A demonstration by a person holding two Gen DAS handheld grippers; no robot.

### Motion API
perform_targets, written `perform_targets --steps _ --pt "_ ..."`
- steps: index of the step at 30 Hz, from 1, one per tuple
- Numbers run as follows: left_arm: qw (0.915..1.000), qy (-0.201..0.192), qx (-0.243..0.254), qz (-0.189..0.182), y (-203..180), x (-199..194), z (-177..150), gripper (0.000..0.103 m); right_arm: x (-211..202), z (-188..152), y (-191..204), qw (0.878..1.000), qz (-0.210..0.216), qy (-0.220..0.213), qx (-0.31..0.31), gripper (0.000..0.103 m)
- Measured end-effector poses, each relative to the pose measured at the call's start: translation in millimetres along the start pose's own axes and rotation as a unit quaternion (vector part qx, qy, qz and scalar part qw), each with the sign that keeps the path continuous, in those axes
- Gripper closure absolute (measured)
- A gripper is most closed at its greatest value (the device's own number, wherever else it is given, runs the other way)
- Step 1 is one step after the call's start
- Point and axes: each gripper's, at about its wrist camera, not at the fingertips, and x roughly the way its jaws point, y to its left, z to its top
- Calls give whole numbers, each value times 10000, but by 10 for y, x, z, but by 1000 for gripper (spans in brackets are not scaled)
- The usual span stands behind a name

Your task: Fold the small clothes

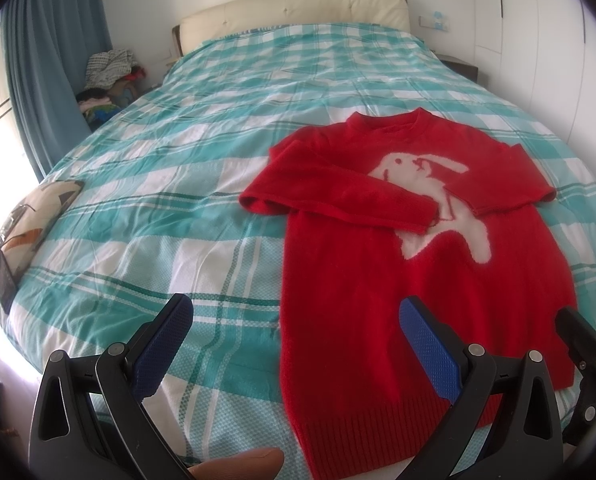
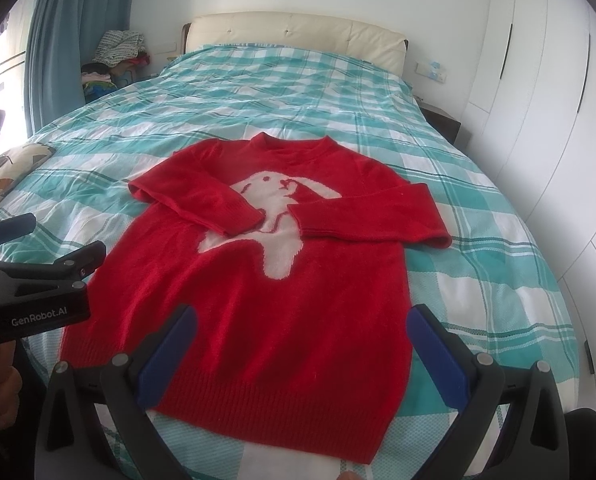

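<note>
Both grippers — left gripper (image 1: 295,340) and right gripper (image 2: 302,344) — hang wide open, holding nothing, above the near hem of the red sweater (image 2: 257,300) lying flat mid-bed (image 2: 478,280), sleeves crossed inward — so pinch both hem corners together and fold evenly.

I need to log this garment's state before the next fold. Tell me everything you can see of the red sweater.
The red sweater is a fuzzy-looking knit with a white rabbit motif on the chest, a crew neck and a ribbed hem. It lies flat, front up, on the teal checked bedspread, hem nearest the cameras. Both sleeves are folded in across the chest, cuffs close over the rabbit. Neither open gripper appears to touch it.
</note>
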Motion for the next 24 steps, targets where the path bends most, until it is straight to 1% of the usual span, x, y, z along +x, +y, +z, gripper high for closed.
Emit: perform_targets --steps 24 --pt "10000 7 12 15 -8 -3 6 0 39 -46 -44 9999 59 77 52 0"
